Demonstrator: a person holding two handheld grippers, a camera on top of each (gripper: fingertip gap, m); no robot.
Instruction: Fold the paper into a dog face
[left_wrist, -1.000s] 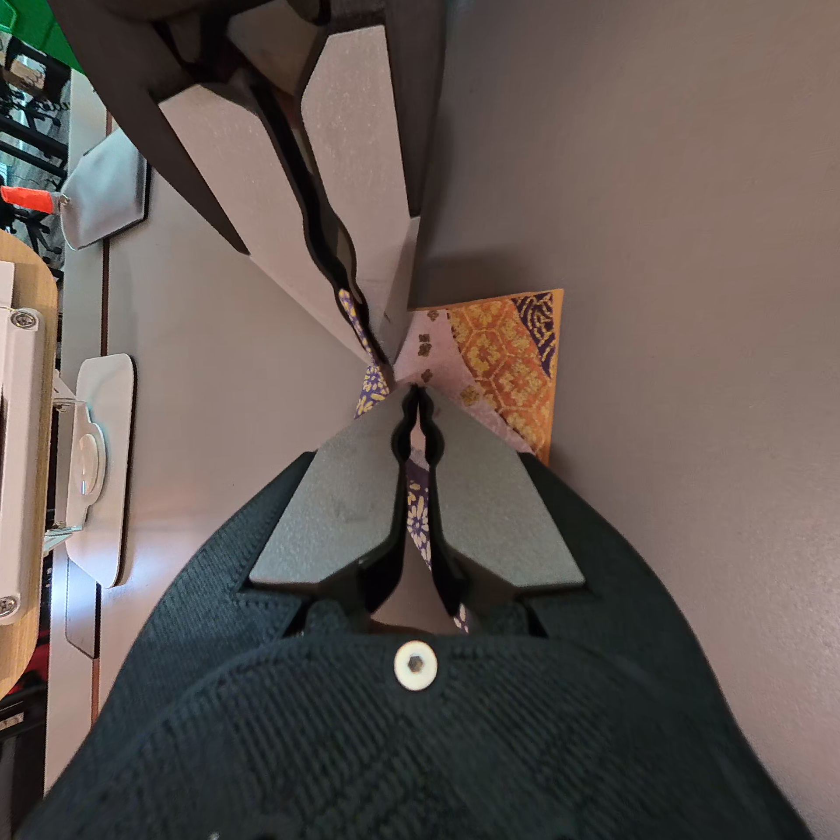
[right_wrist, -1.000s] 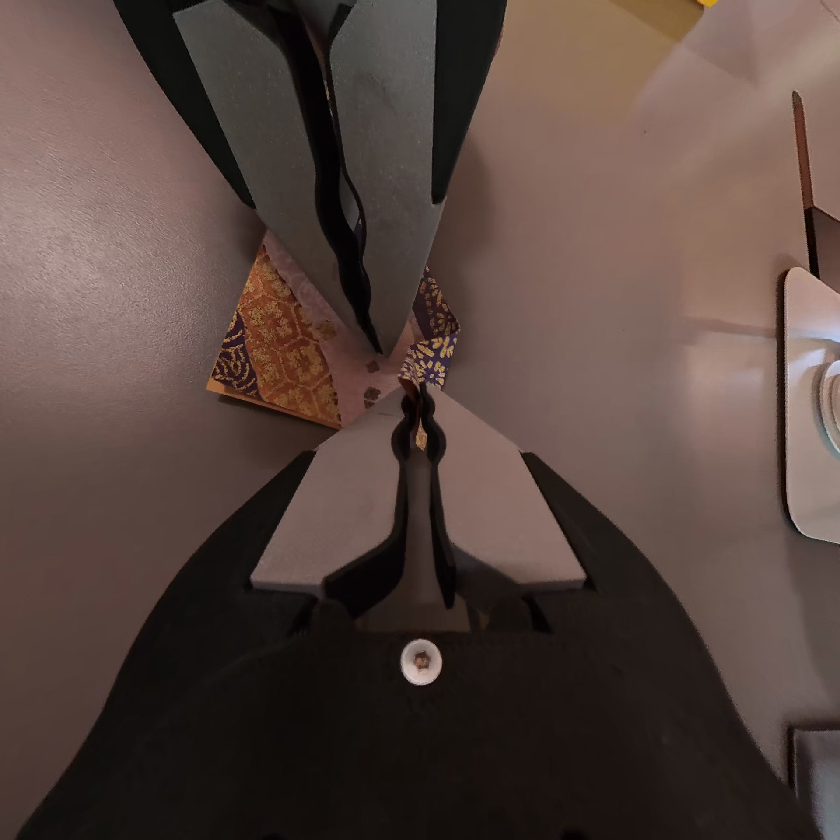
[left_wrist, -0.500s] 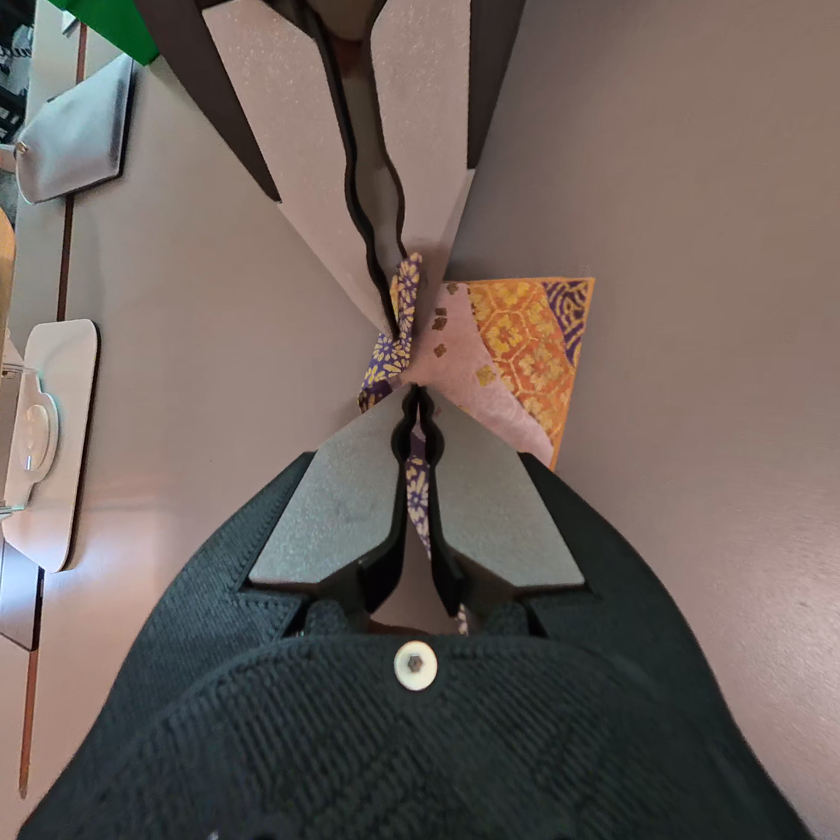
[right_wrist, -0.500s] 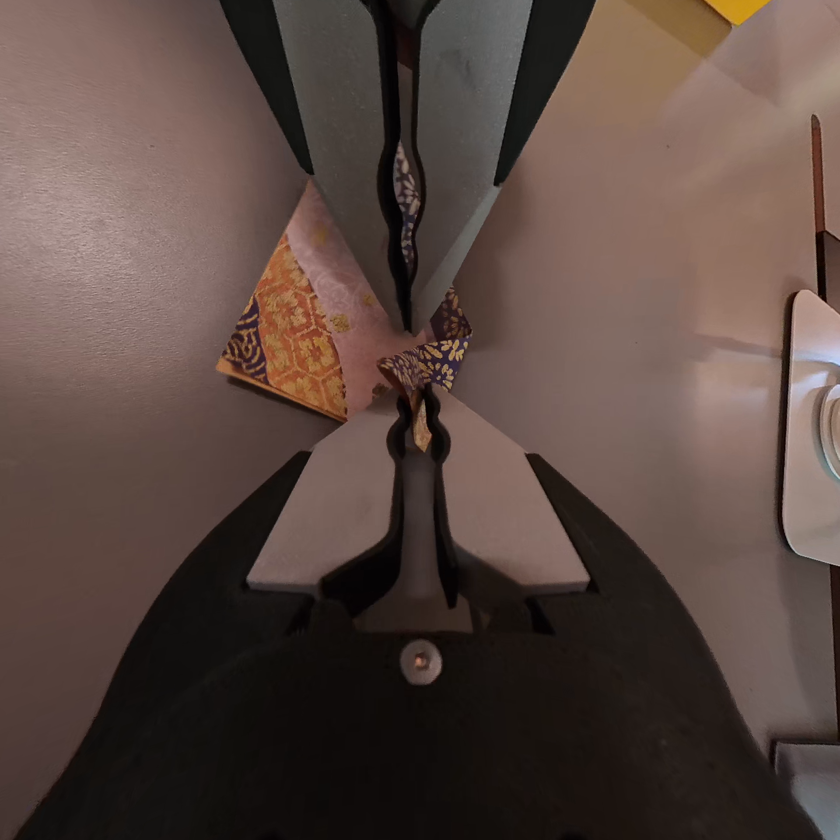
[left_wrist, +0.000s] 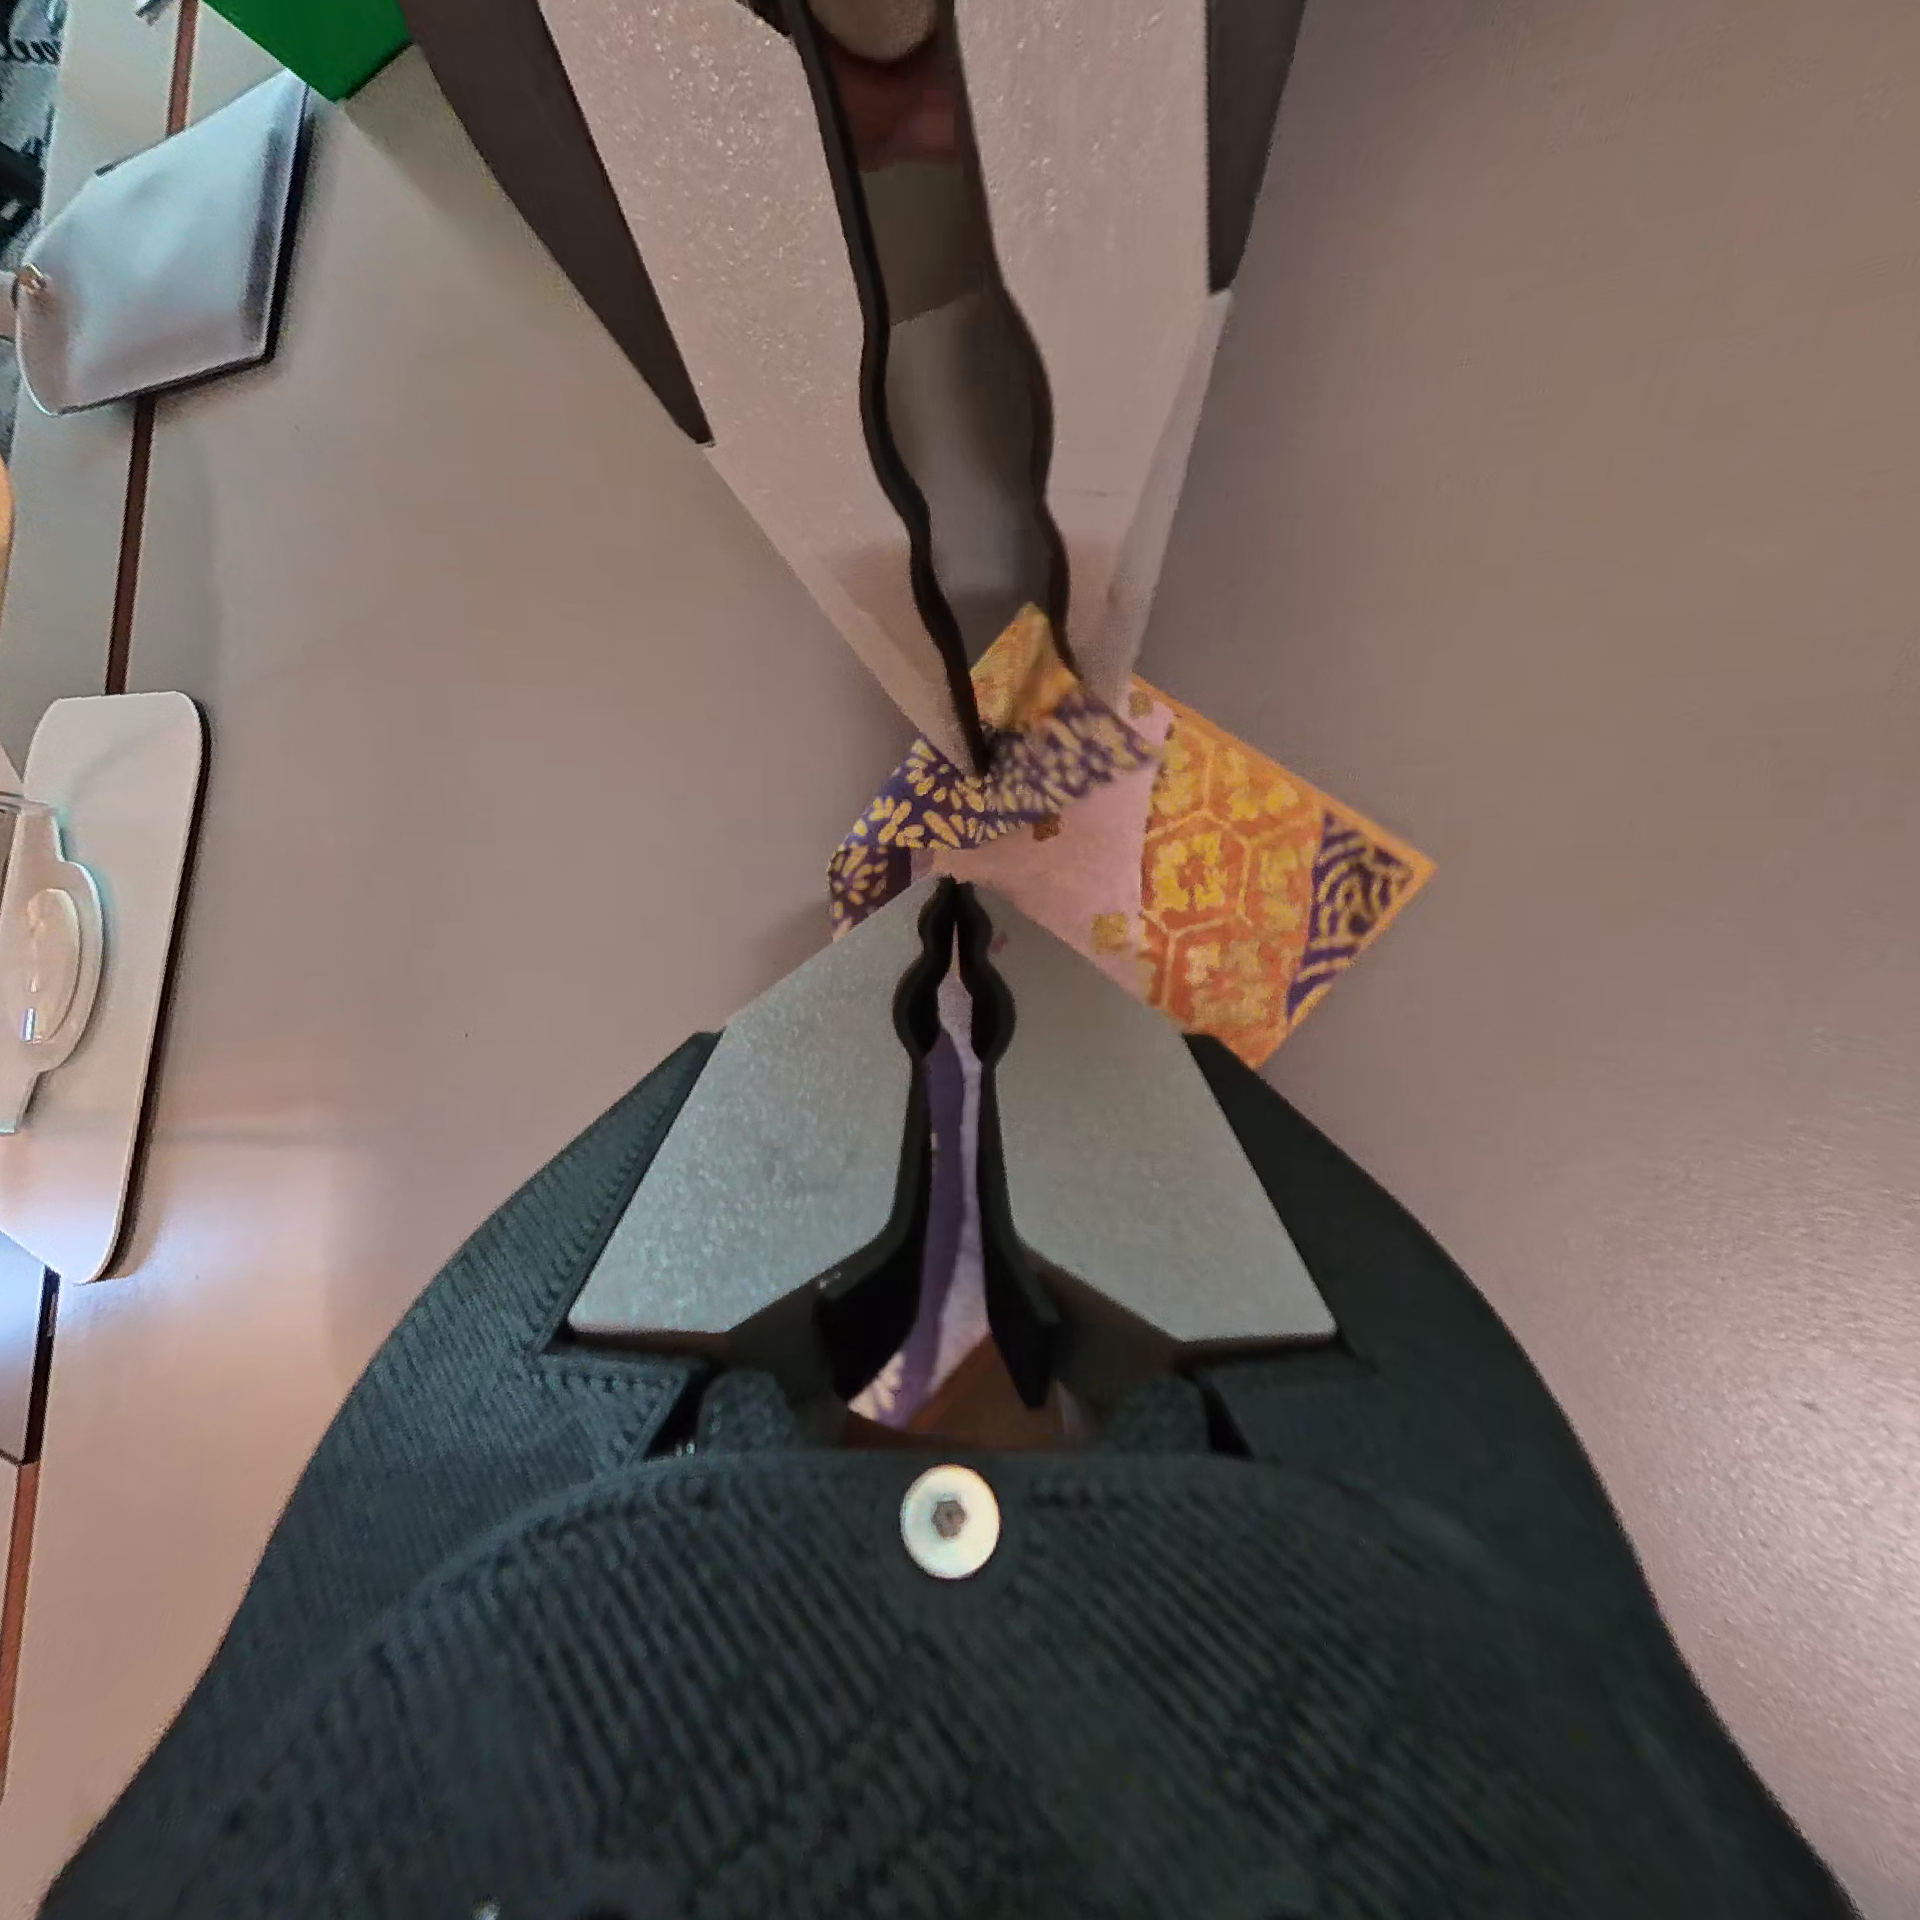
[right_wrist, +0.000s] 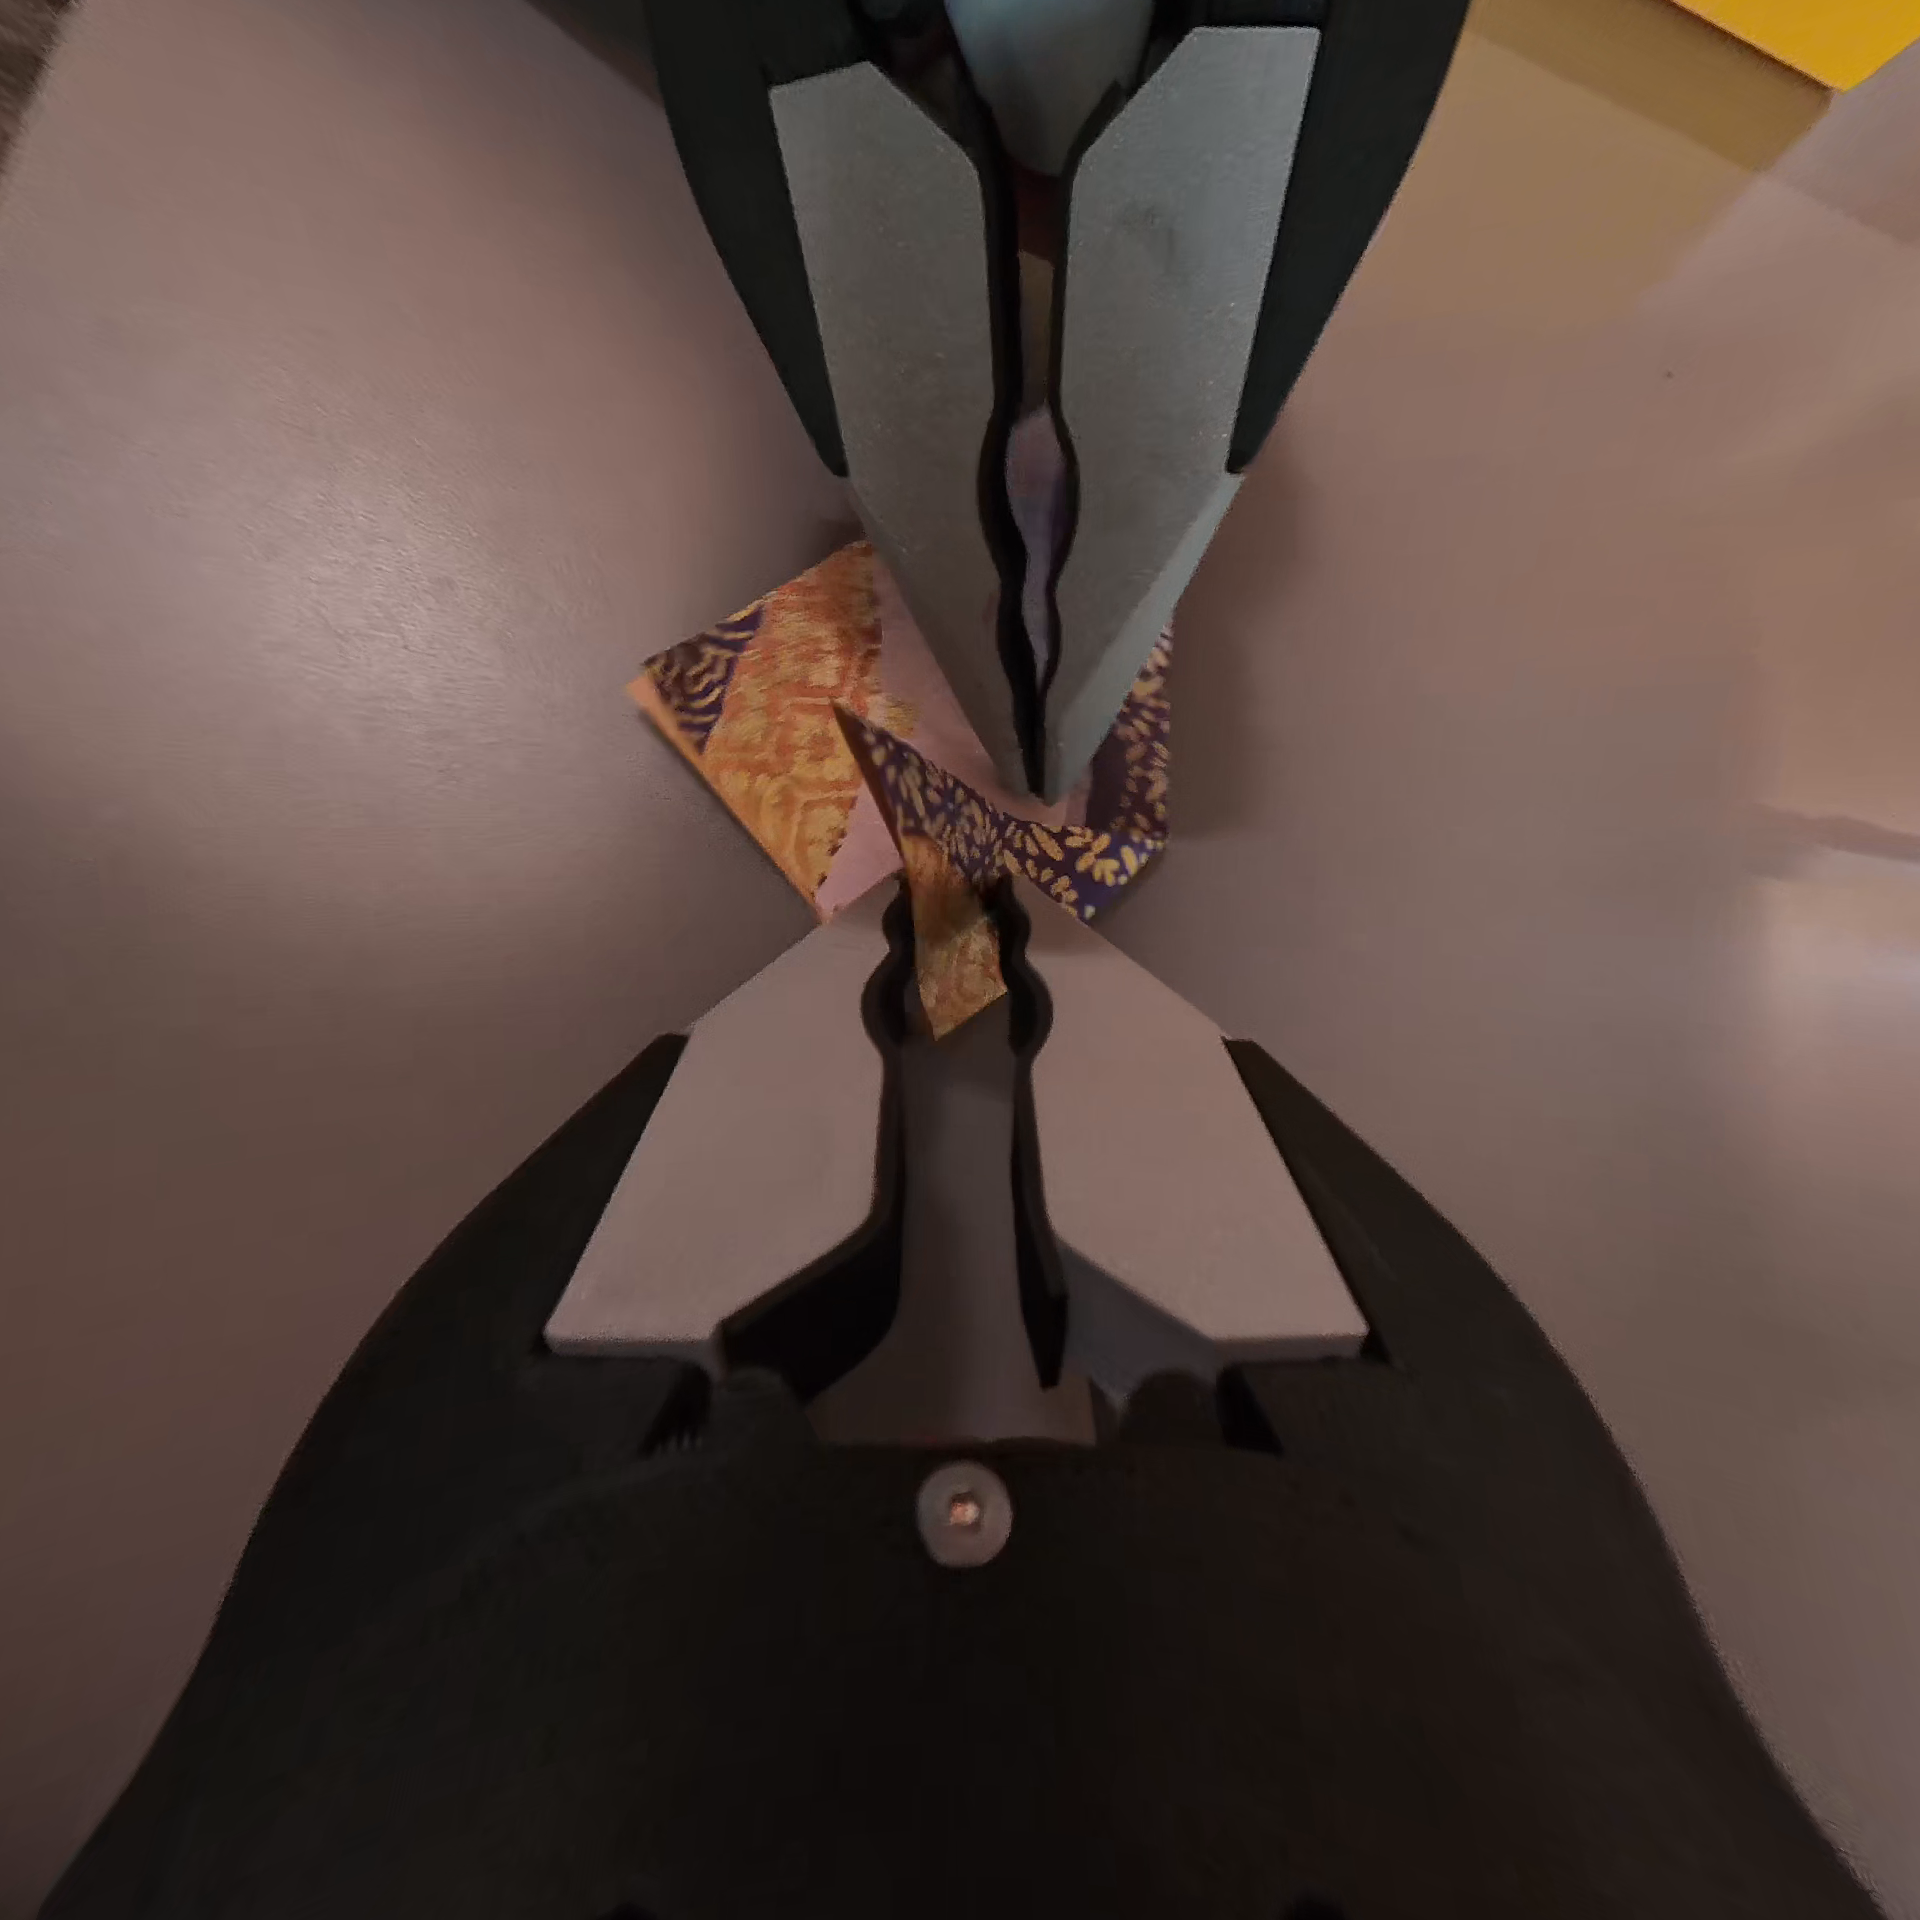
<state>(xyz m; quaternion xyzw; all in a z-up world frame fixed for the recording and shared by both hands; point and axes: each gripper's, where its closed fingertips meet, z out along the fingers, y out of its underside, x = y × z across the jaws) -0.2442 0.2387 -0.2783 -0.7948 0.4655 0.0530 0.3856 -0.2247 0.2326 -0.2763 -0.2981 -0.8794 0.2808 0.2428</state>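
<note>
The patterned paper (left_wrist: 1216, 883), orange, purple and pale lilac, lies folded on the grey table. My left gripper (left_wrist: 951, 899) is shut on the paper's near edge, and paper shows between its fingers. My right gripper (left_wrist: 1013, 717) faces it from above and pinches the purple flowered corner. In the right wrist view the right gripper (right_wrist: 951, 914) is shut on that corner flap of the paper (right_wrist: 790, 707), lifted and twisted over the sheet. The left gripper (right_wrist: 1029, 769) stands opposite, shut on the paper.
The grey table (left_wrist: 1558, 520) spreads around the paper. White holder plates (left_wrist: 104, 977) and a grey pad (left_wrist: 156, 281) sit at the left in the left wrist view. A yellow sheet (right_wrist: 1787, 31) lies at the far right corner in the right wrist view. Both grippers' tips are close together, under 4 cm apart.
The right gripper has lifted and pulled the purple corner flap up and over the sheet. The two grippers now point tip to tip. The paper has turned slightly on the table.
</note>
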